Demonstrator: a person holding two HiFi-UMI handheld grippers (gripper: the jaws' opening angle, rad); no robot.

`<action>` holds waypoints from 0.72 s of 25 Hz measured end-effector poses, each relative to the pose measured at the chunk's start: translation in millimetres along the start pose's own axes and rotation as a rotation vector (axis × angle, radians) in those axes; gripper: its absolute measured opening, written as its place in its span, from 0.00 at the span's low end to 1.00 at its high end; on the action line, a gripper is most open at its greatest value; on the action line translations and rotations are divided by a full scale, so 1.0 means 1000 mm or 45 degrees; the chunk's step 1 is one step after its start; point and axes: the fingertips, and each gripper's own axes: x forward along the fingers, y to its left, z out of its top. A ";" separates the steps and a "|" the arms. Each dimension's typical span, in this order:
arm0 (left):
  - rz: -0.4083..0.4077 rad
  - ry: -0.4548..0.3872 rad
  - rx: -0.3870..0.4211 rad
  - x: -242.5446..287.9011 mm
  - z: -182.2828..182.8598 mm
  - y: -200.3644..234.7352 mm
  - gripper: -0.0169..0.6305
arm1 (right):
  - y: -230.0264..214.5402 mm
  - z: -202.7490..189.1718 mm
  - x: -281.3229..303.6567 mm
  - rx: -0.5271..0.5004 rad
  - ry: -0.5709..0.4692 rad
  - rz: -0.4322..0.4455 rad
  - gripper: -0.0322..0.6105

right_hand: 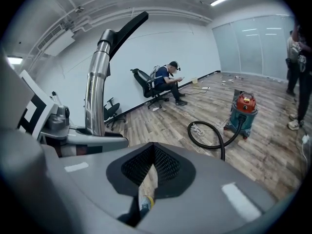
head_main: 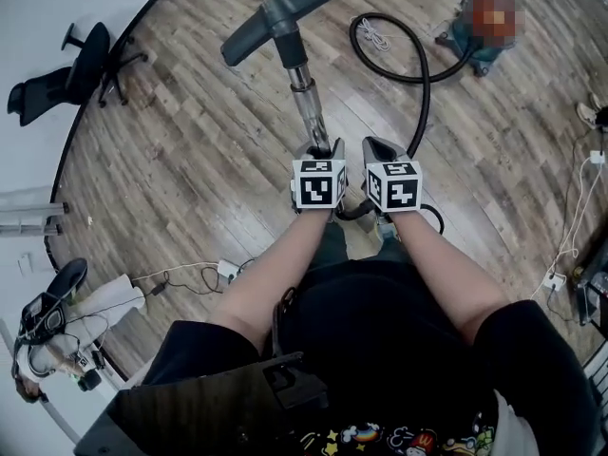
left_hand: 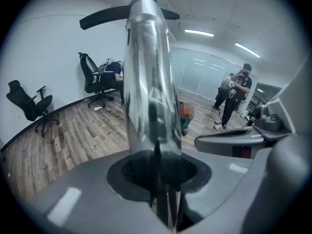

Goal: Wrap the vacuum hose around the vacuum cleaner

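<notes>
My left gripper (head_main: pixel 323 146) is shut on the shiny metal wand (head_main: pixel 310 110) of the vacuum, which fills the left gripper view (left_hand: pixel 148 82) and ends in a grey floor nozzle (head_main: pixel 285 12). Just to its right, my right gripper (head_main: pixel 378 146) has its jaws closed to a thin slit, through which only floor shows in the right gripper view (right_hand: pixel 151 172). The black hose (head_main: pixel 423 93) passes under that gripper and loops across the floor to the red and teal vacuum cleaner (right_hand: pixel 243 112), far right in the head view (head_main: pixel 470 44).
Black office chairs (head_main: pixel 81 60) stand by the curved white wall. A power strip with cables (head_main: pixel 228 269) lies at lower left, and white cables (head_main: pixel 570 226) at right. A person sits on a chair (right_hand: pixel 168 79); others stand farther off (left_hand: pixel 236 94).
</notes>
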 end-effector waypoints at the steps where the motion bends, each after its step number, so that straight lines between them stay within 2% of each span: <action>1: -0.023 0.003 0.007 0.004 0.006 0.014 0.20 | 0.005 0.006 0.010 0.019 -0.004 -0.032 0.09; 5: -0.130 0.022 0.032 0.020 0.026 0.061 0.20 | 0.019 0.024 0.041 0.106 -0.021 -0.173 0.09; 8: -0.181 0.031 0.064 0.030 0.040 0.092 0.20 | 0.032 0.037 0.060 0.148 -0.038 -0.237 0.09; 13: -0.212 0.029 0.137 0.051 0.076 0.129 0.20 | 0.043 0.070 0.097 0.167 -0.061 -0.274 0.09; 18: -0.232 0.046 0.212 0.077 0.113 0.144 0.20 | 0.031 0.104 0.127 0.189 -0.074 -0.279 0.09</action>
